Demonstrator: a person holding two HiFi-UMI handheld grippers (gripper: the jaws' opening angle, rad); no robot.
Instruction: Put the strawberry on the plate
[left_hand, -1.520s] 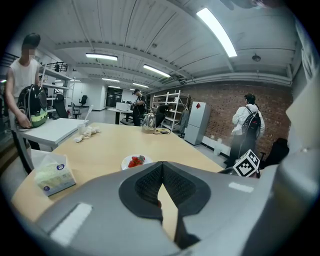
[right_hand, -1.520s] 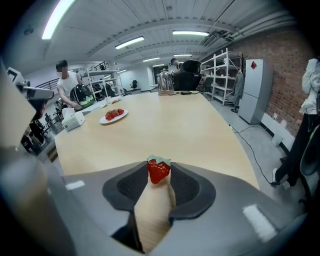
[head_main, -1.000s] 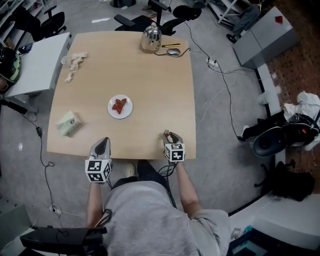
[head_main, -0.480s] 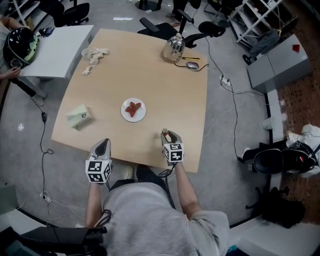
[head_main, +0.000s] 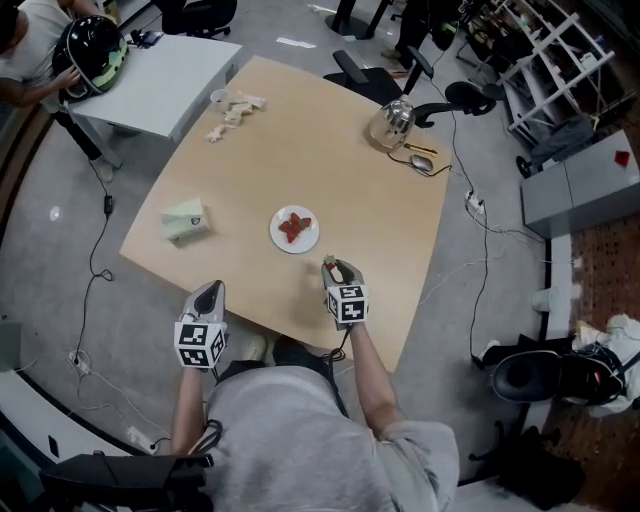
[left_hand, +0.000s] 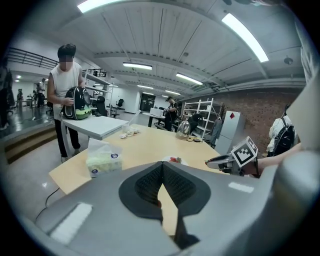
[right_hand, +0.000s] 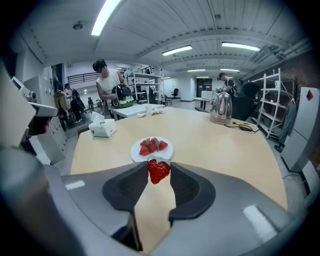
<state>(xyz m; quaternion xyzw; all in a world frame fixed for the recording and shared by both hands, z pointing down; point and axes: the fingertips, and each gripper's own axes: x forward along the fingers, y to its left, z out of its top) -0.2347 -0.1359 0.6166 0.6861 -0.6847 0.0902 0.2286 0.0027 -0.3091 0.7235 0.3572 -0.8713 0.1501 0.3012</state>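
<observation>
Right gripper (right_hand: 159, 166) is pinching the strawberry (right_hand: 159, 173) just short of the plate (right_hand: 136, 153), which is carrying more berries (right_hand: 152, 145). Tissue box (right_hand: 102, 128) is sitting left, kettle (right_hand: 221, 108) far back. Left gripper (left_hand: 162, 169) is hanging closed, empty. The strawberry is looking red and glossy, its green cap up.
</observation>
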